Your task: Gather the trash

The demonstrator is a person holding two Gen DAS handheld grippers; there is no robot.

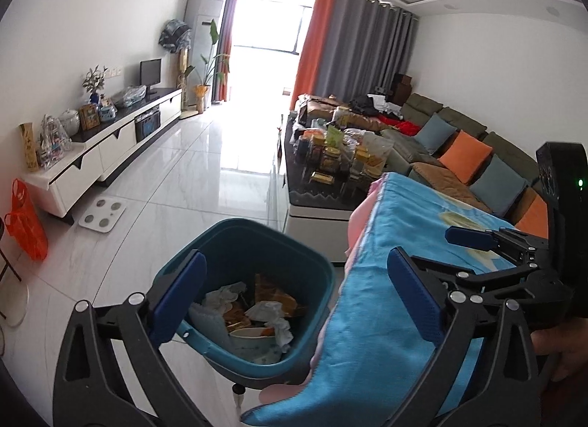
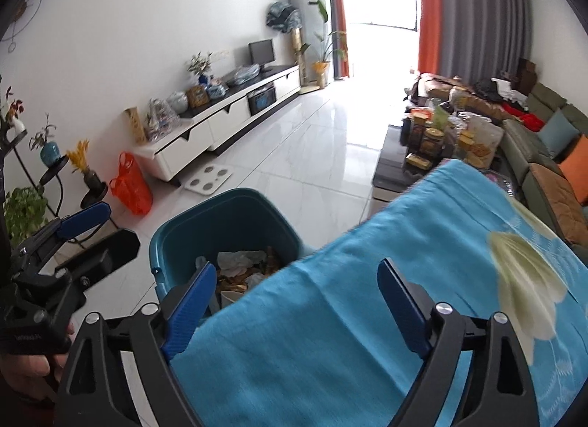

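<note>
Trash [image 1: 253,311], crumpled white tissues, brown wrappers and a paper bowl, lies inside a teal plastic bin [image 1: 312,280] that stands on the glossy white tiled floor [image 1: 191,184], just beside a worktop draped with a bright blue towel [image 1: 415,243]. Above the bin's near rim hangs the left gripper [image 1: 294,302], its blue-padded fingers [image 1: 180,298] spread wide with nothing between them. Over the towel, the right gripper [image 2: 297,309] is likewise wide open and holds nothing. Farther off are a dark coffee table [image 1: 316,192] crowded with jars, a grey-green sofa [image 1: 459,133], and a white TV cabinet [image 1: 110,144].
</note>
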